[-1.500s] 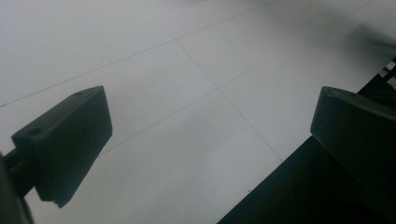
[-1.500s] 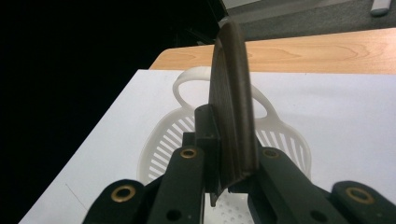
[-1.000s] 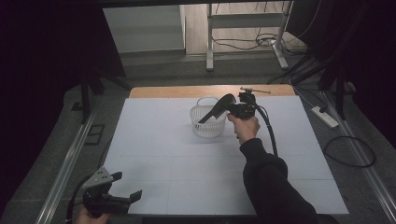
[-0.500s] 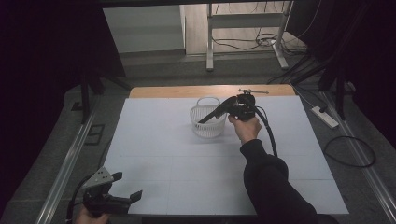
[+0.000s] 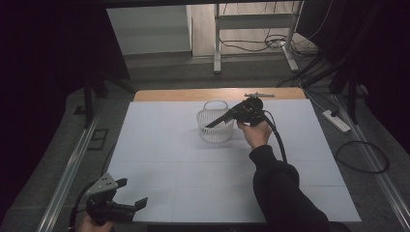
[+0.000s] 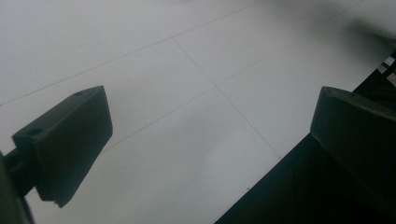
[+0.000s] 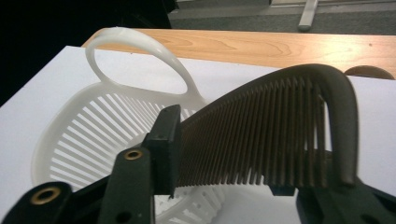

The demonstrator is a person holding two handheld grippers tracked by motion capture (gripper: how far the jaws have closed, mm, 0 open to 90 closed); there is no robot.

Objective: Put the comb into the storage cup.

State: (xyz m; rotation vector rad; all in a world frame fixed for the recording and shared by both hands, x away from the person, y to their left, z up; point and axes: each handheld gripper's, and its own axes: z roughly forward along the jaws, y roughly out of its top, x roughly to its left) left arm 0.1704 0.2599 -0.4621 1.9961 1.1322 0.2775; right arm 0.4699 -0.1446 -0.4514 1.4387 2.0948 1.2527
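Observation:
A dark brown comb (image 7: pixel 261 130) lies broadside between the jaws of my right gripper (image 7: pixel 224 172), over a white slatted basket (image 7: pixel 93 130) with a loop handle. These jaws have just been opening. They stand apart, and the comb leans loose against the left one. In the high view the right gripper (image 5: pixel 232 116) reaches over the basket (image 5: pixel 212 137) at the table's far middle, and the comb (image 5: pixel 216 123) points down into it. My left gripper (image 5: pixel 131 192) rests open and empty at the near left corner; its own view shows the left gripper (image 6: pixel 212 140) above bare white table.
A white sheet (image 5: pixel 193 174) covers the table, with a bare wooden strip (image 5: pixel 193 94) along the far edge. The table's front edge (image 6: pixel 280 158) runs just past my left gripper. Metal rails flank the table, and cables and a power strip (image 5: pixel 336 121) lie on the floor.

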